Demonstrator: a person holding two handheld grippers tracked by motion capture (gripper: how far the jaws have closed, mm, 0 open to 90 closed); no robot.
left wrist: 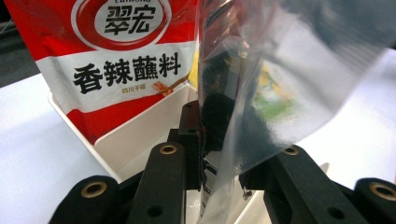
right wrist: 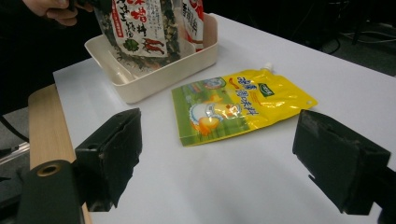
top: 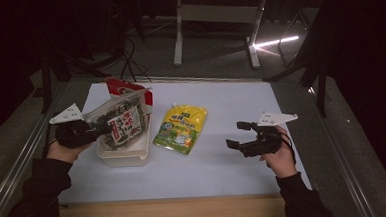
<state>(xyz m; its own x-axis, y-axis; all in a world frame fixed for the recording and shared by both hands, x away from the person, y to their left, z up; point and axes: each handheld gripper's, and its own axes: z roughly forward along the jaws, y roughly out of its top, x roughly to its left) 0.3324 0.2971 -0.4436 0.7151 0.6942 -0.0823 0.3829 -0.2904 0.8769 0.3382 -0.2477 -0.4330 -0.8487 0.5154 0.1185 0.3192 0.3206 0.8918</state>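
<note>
- Your left gripper (top: pixel 102 128) is clamped on the edge of a clear packet of dark dried food (top: pixel 124 123), jaws drawn close on the thin film; the left gripper view shows the film (left wrist: pixel 243 130) pinched between the black jaws.
- The packet hangs tilted over the cream tray (top: pixel 126 154), its lower end inside the tray; in the right gripper view it stands in the tray (right wrist: pixel 154 77) beside a red-and-white pouch.
- The red-and-white pouch (top: pixel 130 89) stands upright at the tray's far end.
- Your right gripper (top: pixel 238 134) is held above the table's right part, jaws wide apart with nothing between them.
- A yellow spouted pouch (top: pixel 181 129) lies flat on the table just right of the tray, apart from both grippers.
- The white tabletop (top: pixel 224 172) has a wooden strip (top: pixel 171 214) along your edge and metal rails at its sides.
- Beyond the table lie grey floor, a white table frame (top: pixel 216 12) and dark surroundings.
</note>
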